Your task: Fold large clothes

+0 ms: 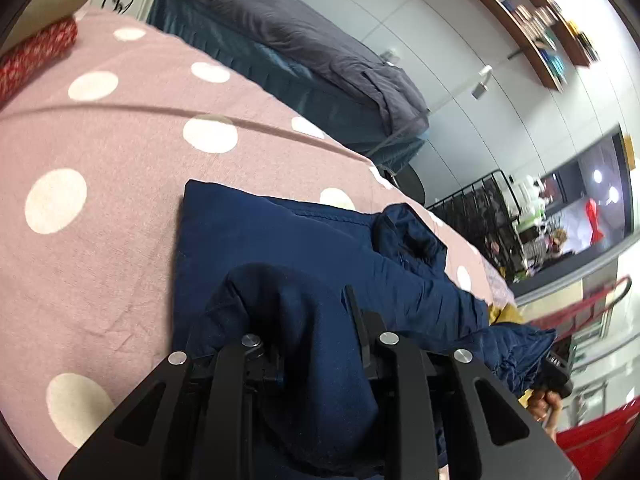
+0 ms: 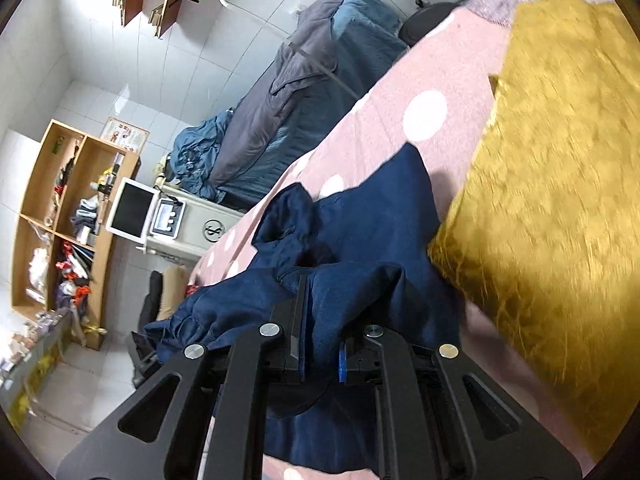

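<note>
A dark navy garment (image 1: pixel 280 232) lies partly folded on a pink bed cover with white dots (image 1: pixel 100 140). In the left wrist view my left gripper (image 1: pixel 312 300) is shut on a bunched fold of it. The cloth drapes over one finger and hides it; the other finger (image 1: pixel 354 312) shows. In the right wrist view the same navy garment (image 2: pixel 384 208) spreads over the pink cover (image 2: pixel 380 120). My right gripper (image 2: pixel 332 292) is shut on a raised fold, with its left finger (image 2: pixel 300 304) showing and the other under cloth. Both held folds hang just above the flat part of the garment.
A mustard-yellow fuzzy cloth (image 2: pixel 540 200) lies on the bed right beside the garment. A red patterned roll (image 1: pixel 36 52) sits at the bed's far corner. Across a gap stands a second bed with grey and blue bedding (image 2: pixel 288 100), with a wooden shelf unit (image 2: pixel 60 220) beyond.
</note>
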`<action>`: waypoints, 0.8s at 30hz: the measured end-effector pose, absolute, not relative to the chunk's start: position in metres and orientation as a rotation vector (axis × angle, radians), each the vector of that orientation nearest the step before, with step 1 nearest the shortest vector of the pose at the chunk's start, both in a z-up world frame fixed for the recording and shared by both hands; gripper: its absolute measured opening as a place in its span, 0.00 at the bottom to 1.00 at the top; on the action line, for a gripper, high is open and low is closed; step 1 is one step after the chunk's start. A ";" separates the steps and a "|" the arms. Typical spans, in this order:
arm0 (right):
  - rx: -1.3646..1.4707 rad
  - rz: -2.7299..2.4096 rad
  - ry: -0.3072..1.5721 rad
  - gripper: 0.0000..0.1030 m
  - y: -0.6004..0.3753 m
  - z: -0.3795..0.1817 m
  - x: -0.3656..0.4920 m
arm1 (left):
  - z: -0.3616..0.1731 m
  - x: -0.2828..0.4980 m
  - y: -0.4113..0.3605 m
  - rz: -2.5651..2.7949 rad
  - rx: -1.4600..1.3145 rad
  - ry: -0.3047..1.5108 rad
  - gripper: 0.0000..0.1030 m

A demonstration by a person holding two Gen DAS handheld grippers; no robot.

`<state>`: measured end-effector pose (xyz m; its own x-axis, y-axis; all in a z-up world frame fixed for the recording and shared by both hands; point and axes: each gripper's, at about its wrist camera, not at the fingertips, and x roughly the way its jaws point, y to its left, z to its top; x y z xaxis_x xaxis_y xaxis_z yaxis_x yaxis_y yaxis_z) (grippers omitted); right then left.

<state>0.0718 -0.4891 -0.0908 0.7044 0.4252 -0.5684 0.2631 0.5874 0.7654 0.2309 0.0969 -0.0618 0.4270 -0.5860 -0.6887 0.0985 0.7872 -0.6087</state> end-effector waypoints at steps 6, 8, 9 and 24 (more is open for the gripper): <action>0.967 0.001 0.839 0.11 -0.495 -0.110 0.092 | -0.082 0.245 0.116 -0.459 -0.809 1.097 0.40; 1.015 -0.021 0.849 0.11 -0.500 -0.123 0.096 | -0.081 0.243 0.130 -0.487 -0.935 1.076 0.49; 1.039 -0.027 0.851 0.11 -0.502 -0.129 0.096 | -0.079 0.240 0.141 -0.494 -1.001 1.056 0.58; 1.147 -0.055 0.852 0.19 -0.502 -0.140 0.097 | -0.062 0.164 0.162 -0.331 -0.569 0.981 0.84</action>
<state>0.0968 -0.5022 -0.1395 0.6932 0.3728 -0.6168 0.4494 0.4454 0.7743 0.1644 0.1623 -0.0620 0.5232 -0.5072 -0.6848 0.0108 0.8075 -0.5898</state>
